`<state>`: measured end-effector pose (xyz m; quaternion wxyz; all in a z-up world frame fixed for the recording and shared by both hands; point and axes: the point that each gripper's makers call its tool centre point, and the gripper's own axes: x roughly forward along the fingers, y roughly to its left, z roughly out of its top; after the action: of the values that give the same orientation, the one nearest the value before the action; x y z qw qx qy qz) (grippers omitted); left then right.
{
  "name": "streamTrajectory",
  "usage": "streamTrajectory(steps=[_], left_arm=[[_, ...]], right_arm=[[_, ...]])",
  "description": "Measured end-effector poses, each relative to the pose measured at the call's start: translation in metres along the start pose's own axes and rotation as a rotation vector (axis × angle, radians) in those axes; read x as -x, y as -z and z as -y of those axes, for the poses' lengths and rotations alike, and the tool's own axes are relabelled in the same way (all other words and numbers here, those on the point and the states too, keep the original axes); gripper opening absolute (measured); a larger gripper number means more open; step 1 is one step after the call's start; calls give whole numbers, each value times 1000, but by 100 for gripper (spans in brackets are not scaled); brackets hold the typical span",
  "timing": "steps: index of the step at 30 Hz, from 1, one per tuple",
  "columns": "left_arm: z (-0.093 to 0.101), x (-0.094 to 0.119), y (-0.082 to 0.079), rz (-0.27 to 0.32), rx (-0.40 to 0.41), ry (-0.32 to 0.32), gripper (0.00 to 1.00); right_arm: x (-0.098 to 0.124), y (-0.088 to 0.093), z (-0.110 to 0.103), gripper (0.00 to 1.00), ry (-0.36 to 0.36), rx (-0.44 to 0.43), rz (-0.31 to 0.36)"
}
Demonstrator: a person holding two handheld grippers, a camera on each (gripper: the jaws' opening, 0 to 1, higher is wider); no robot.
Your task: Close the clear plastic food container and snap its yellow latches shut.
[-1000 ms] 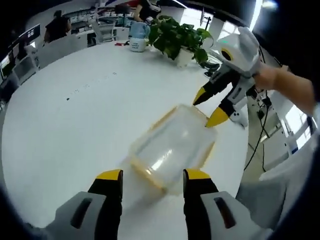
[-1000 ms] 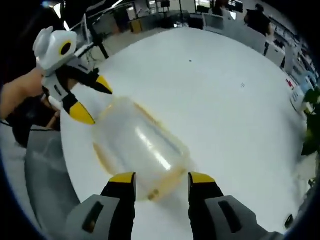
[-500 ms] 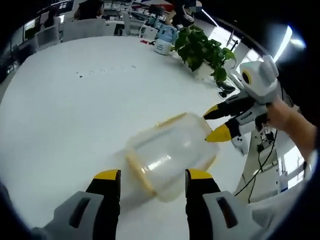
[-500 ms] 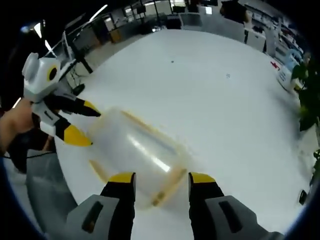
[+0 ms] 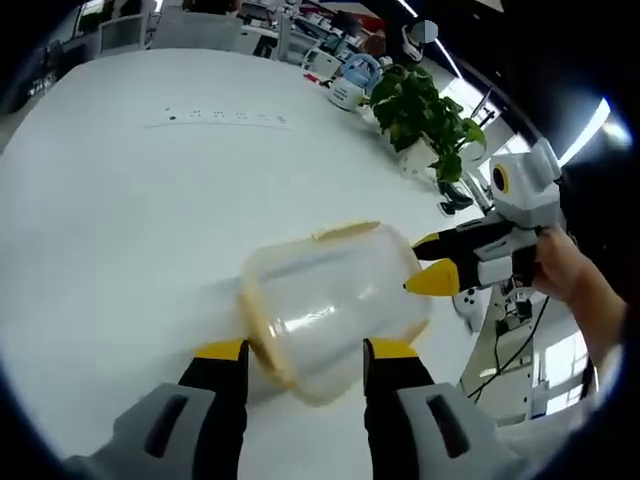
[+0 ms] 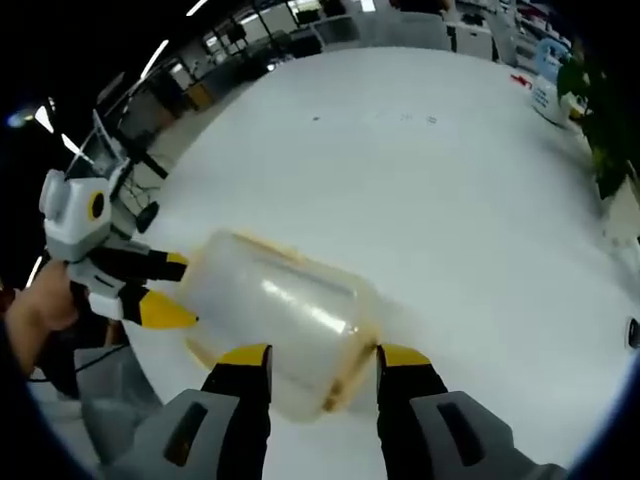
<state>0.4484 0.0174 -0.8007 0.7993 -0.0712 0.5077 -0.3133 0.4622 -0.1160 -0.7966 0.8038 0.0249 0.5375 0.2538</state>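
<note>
**Container held between 2 grippers, latches still to snap**

The clear plastic food container [image 5: 325, 300] lies over the white table [image 5: 120, 190], lid on, its yellow-trimmed rim turned toward your left gripper [image 5: 305, 350]. That gripper's jaws stand apart on either side of the rim end; whether they press on it, I cannot tell. In the right gripper view, the same container [image 6: 275, 320] sits between the spread jaws of your right gripper [image 6: 318, 355], at the opposite end.

Judging from this, you are bracing the box to work a yellow latch [image 5: 262, 325]. Steady 1 end with 1 gripper, then push the flap flat against the wall with the other, squarely, so the box does not skid on the smooth top. The latches' state is too blurred to call.

Further off stand a potted plant [image 5: 425, 115] and a pale blue kettle [image 5: 352, 82]. No readable writing shows.
</note>
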Motion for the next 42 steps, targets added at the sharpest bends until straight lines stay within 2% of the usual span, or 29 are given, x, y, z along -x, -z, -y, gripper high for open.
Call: streamTrajectory(steps=[5, 13, 14, 15, 16, 17, 18, 21, 24, 30, 37, 42], left_arm=[[-2, 0, -3, 5, 25, 9, 41], [1, -1, -2, -26, -21, -5, 36], [-1, 0, 2, -55, -32, -17, 34], [3, -3, -1, -43, -25, 0, 31], [0, 8, -5, -42, -30, -18, 31], [2, 13, -4, -66, -32, 11, 31], [4, 4, -3, -74, -27, 18, 31], [4, -3, -2, -94, -34, 14, 32], [4, -2, -1, -87, -30, 9, 33], [-2, 1, -2, -81, -39, 10, 34], [-14, 8, 1, -100, -47, 12, 34], [-13, 9, 1, -66, -37, 13, 36]], right_arm=[[-1, 0, -1, 39, -1, -7, -5], [-2, 1, -3, 35, -9, -6, -7], [-3, -1, -5, 33, -9, -40, 0], [-3, -1, -4, 33, -6, 0, -14], [-3, 1, -6, 32, 6, 24, -32], [-3, 1, -8, 32, -5, 8, -28], [-3, 1, -5, 32, -15, -6, -34], [-2, 2, -5, 32, -8, -17, -18], [-2, 1, -4, 32, -5, -32, 5], [-3, 1, -7, 32, -2, -60, 0], [-7, 3, -21, 32, 1, -78, -5], [-6, 2, -18, 33, 4, -90, 5]])
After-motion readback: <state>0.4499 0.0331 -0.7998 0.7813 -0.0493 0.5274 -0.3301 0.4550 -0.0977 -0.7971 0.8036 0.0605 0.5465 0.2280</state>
